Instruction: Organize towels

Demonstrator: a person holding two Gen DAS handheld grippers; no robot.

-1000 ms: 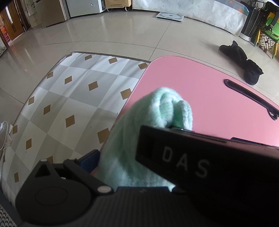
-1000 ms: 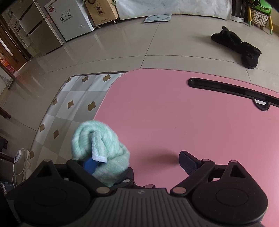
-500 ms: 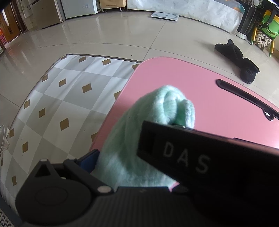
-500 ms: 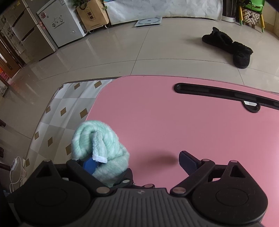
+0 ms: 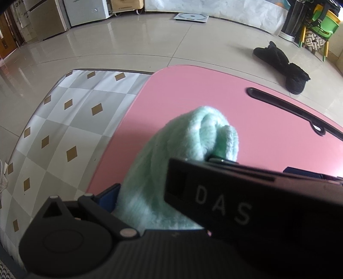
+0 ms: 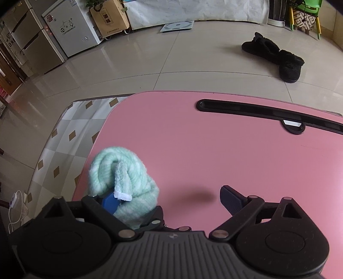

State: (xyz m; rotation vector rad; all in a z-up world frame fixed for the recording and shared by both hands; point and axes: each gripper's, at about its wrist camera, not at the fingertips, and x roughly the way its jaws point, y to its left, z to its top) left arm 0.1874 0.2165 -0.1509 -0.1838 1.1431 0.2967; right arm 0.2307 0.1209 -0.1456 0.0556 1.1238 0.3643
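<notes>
Towel [image 6: 122, 184], mint green and bunched, hangs over the near left corner of the pink table [image 6: 214, 150]. My right gripper [image 6: 171, 197] has jaws spread; the towel drapes over its left finger [image 6: 110, 202], the right finger bare. My left gripper [image 5: 163, 193] has the towel [image 5: 171, 161] against its left finger; I cannot tell whether it clamps. Black slippers [image 6: 276, 58] lie far right on the floor.

White letters "DAS" stand on the black gripper body [image 5: 253, 206] crossing just ahead of the left wrist camera. Print on the far cardboard box [image 6: 109, 19] is too small to read.
</notes>
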